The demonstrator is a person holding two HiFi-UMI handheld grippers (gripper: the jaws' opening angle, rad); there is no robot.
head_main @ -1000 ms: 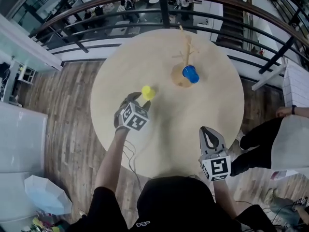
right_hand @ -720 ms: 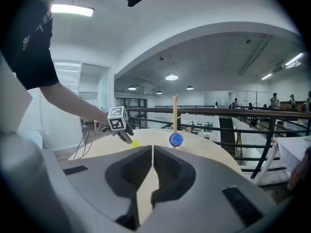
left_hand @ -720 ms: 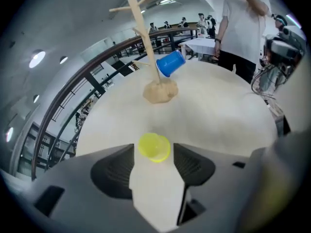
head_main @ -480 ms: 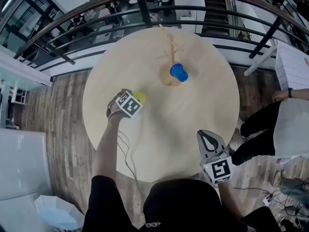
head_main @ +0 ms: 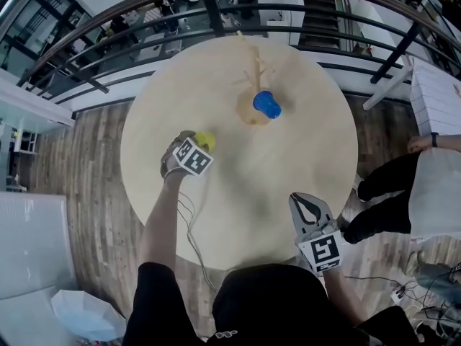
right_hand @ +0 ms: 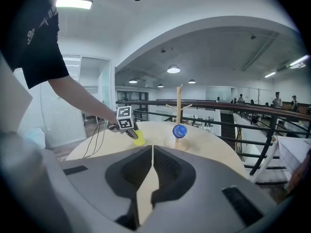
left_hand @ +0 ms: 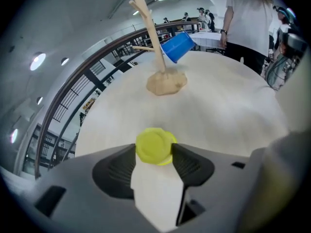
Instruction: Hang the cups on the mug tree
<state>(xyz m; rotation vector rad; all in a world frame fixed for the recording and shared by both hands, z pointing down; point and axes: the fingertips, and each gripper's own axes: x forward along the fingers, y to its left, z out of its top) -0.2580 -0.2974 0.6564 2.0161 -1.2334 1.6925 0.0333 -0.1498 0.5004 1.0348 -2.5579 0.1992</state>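
Matt wooden table [head_main: 302, 164] and mug tree [left_hand: 166, 82]; smooth plastic yellow cup [head_main: 206, 140].

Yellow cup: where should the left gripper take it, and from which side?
Best bet: the round side wall, one pad each side, coming steeply from above. The yellow cup stands on the table with a closed flat face up, so there's no rim to pinch; no handle shows. The left gripper, its jaws just opened wide and easing in, has it between its tips.

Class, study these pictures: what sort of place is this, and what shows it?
Probably an upper-floor gallery in a large office or public building: a curved railing runs behind the round wooden table, and a staircase runs beyond it.
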